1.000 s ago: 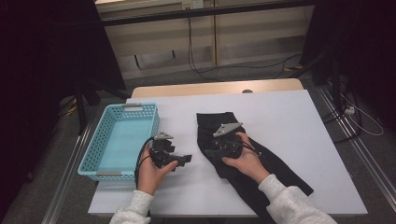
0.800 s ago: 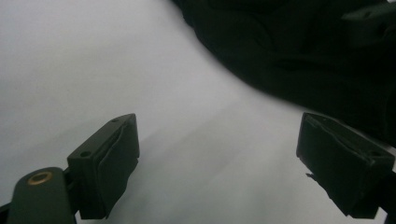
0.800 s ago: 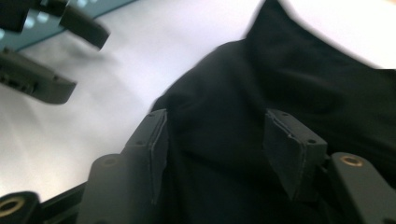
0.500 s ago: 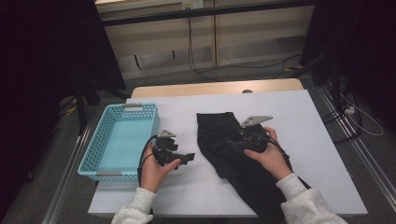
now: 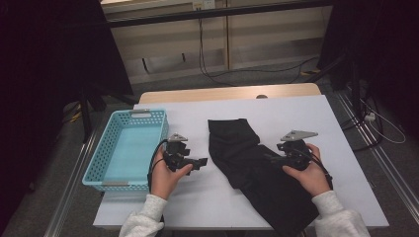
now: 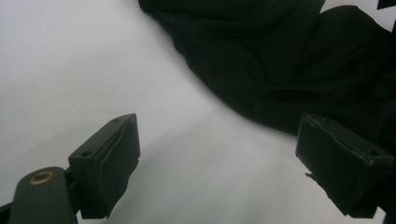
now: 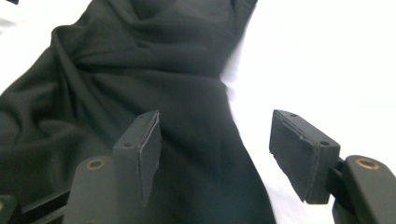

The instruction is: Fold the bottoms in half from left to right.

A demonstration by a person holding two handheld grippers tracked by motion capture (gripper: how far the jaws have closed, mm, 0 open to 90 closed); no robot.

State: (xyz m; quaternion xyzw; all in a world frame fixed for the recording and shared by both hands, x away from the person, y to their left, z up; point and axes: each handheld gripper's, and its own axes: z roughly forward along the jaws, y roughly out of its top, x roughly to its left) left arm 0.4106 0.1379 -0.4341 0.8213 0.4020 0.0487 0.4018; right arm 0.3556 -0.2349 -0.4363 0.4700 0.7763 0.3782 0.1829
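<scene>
A crumpled black cloth [image 5: 247, 158] lies on the white table [image 5: 296, 113], running from the middle toward the front right corner. My left gripper [image 5: 201, 162] hovers just left of the cloth and points at it, open, with bare table under its jaws [image 6: 219, 126]; the cloth [image 6: 280, 56] lies ahead of them. My right gripper [image 5: 271, 159] is at the cloth's right edge, pointing left. Its jaws [image 7: 215, 119] have just been opening and stand apart over the cloth [image 7: 140, 70] with nothing gripped between them.
A light blue mesh basket [image 5: 99, 150] stands on the table's left side, beside the left hand. Bare white tabletop lies behind the cloth and to its right. Cables trail over the floor beyond the far edge.
The right hand has moved rightward from over the middle of the cloth to its right edge, and its jaws stand wider. The left hand has stayed put.
</scene>
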